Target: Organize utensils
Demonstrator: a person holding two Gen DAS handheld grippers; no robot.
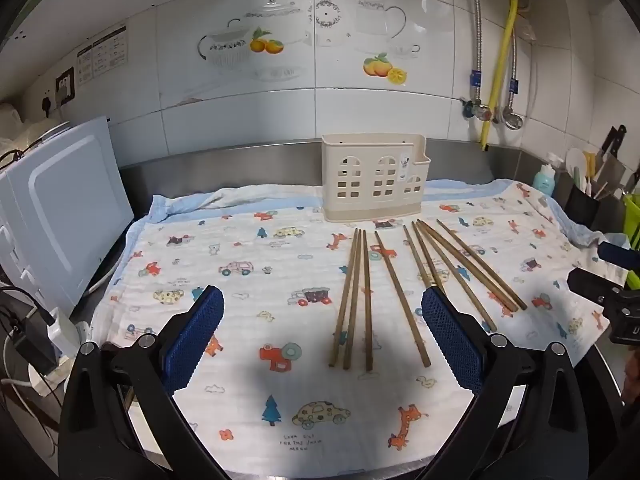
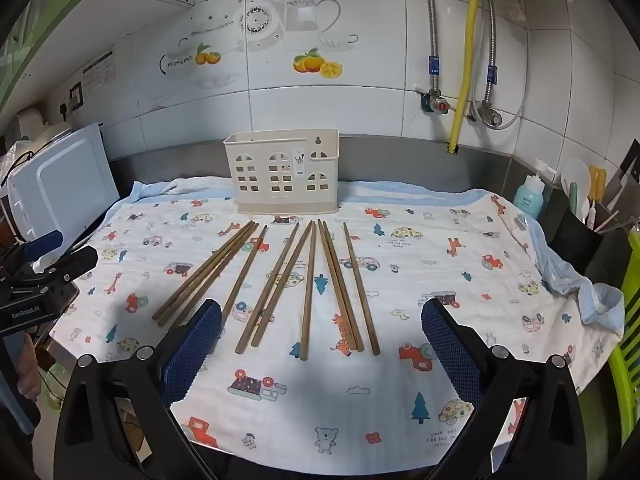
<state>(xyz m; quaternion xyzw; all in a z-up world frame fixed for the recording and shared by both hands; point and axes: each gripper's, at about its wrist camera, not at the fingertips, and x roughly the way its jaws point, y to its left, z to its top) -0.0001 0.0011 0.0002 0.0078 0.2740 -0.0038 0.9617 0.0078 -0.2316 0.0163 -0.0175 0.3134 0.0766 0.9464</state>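
Observation:
Several brown wooden chopsticks [image 1: 396, 292] lie side by side on a patterned cloth [image 1: 240, 248], fanned out in front of a cream plastic utensil holder [image 1: 374, 178] that stands upright at the back. In the right wrist view the chopsticks [image 2: 308, 280] and the holder [image 2: 282, 172] show too. My left gripper [image 1: 322, 336] is open and empty, hovering above the near ends of the chopsticks. My right gripper [image 2: 320, 344] is open and empty, also above the near ends. Each gripper shows at the edge of the other's view.
A white appliance [image 1: 60, 216] stands at the left of the cloth. At the right are a teal soap bottle [image 2: 529, 196], a black pot of kitchen tools [image 2: 576, 236] and a green rack [image 2: 628, 320]. Pipes and a yellow hose [image 2: 466, 60] run down the tiled wall.

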